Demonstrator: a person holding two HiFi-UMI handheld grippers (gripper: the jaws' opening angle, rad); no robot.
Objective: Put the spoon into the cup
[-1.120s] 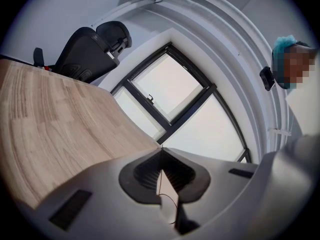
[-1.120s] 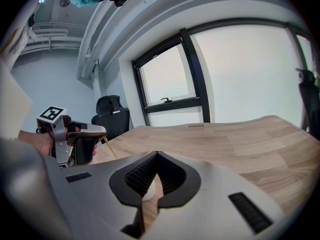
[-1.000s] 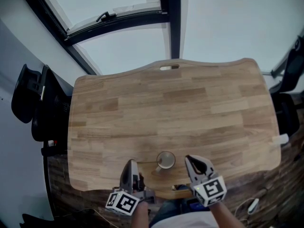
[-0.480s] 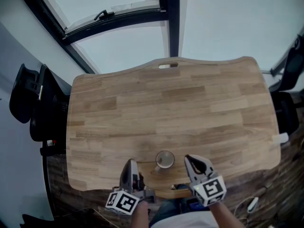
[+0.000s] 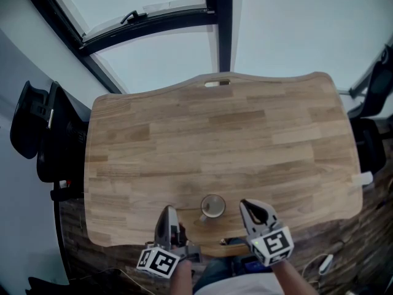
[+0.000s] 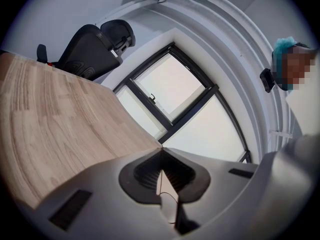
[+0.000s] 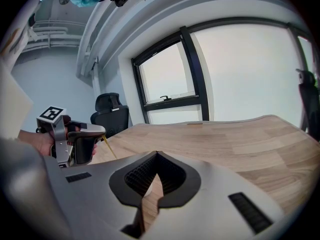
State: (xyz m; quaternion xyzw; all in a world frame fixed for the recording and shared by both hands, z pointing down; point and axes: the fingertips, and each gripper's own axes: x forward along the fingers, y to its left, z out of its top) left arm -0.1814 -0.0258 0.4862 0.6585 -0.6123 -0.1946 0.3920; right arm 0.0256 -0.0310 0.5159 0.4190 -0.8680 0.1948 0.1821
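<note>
A small pale cup stands on the wooden table close to its near edge. My left gripper hovers just left of the cup. In the right gripper view this left gripper is shut on a thin golden spoon handle that slants down out of its tip; the spoon's bowl is hidden. In its own view the left gripper has its jaws pressed together. My right gripper hangs just right of the cup, and its own view shows the right gripper shut with nothing held.
A black office chair stands off the table's left side, and another dark chair stands at the right. A dark window frame runs beyond the far edge. A small white object sits at the right table edge.
</note>
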